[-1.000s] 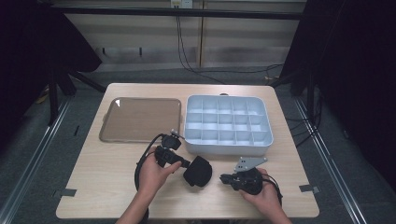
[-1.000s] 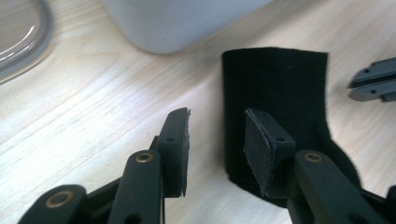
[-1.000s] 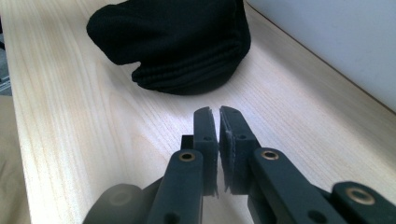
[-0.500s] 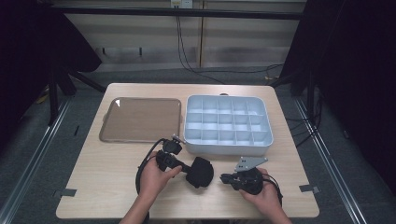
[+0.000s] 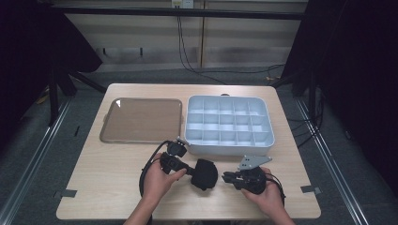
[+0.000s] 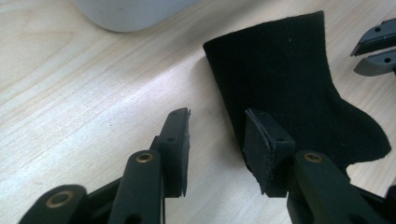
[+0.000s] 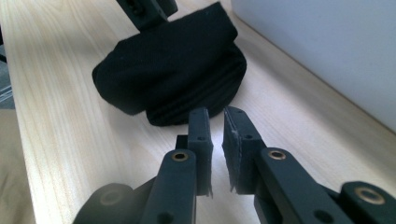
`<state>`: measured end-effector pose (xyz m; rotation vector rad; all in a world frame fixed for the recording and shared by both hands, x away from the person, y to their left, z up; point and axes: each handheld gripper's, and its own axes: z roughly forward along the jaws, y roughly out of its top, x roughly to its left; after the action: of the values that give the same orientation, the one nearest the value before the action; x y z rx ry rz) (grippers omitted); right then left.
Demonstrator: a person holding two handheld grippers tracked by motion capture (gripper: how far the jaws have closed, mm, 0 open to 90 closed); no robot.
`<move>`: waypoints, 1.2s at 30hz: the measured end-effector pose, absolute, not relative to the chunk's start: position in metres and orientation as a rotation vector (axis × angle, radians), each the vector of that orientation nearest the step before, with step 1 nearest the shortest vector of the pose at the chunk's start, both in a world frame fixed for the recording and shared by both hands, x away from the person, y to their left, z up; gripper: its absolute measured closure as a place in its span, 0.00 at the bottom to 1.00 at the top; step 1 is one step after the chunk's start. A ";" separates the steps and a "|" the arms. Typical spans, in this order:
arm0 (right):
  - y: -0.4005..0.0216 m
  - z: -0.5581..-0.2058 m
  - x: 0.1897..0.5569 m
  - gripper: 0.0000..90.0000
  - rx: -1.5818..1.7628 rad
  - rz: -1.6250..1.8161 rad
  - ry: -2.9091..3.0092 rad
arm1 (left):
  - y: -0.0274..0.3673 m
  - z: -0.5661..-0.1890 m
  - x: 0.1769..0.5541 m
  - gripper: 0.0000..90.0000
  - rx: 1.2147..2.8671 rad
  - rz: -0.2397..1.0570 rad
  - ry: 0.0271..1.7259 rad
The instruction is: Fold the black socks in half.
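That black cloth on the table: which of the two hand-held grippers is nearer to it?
Left. The left gripper has its open jaws at the edge of the black cloth, one jaw over it. The right gripper sits just short of the cloth, nothing between its narrowly parted jaws.

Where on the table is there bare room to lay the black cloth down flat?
The table's front-left corner, left of the left tongs, is bare wood. A narrower bare strip runs along the right edge, beside the compartment tray. The back is taken up by the brown tray and the compartment tray. The front middle is crowded: black cloth between left and right tongs.
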<state>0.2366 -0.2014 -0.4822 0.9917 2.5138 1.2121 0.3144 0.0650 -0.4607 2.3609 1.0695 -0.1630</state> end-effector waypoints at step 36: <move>-0.212 -0.466 0.238 0.82 1.057 1.223 2.436 | 0.033 -0.453 0.303 0.69 2.381 -0.176 0.966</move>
<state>0.2382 -0.2115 -0.4665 1.0567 2.4360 1.2228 0.3025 0.0329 -0.4533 2.3811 0.9659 -0.1755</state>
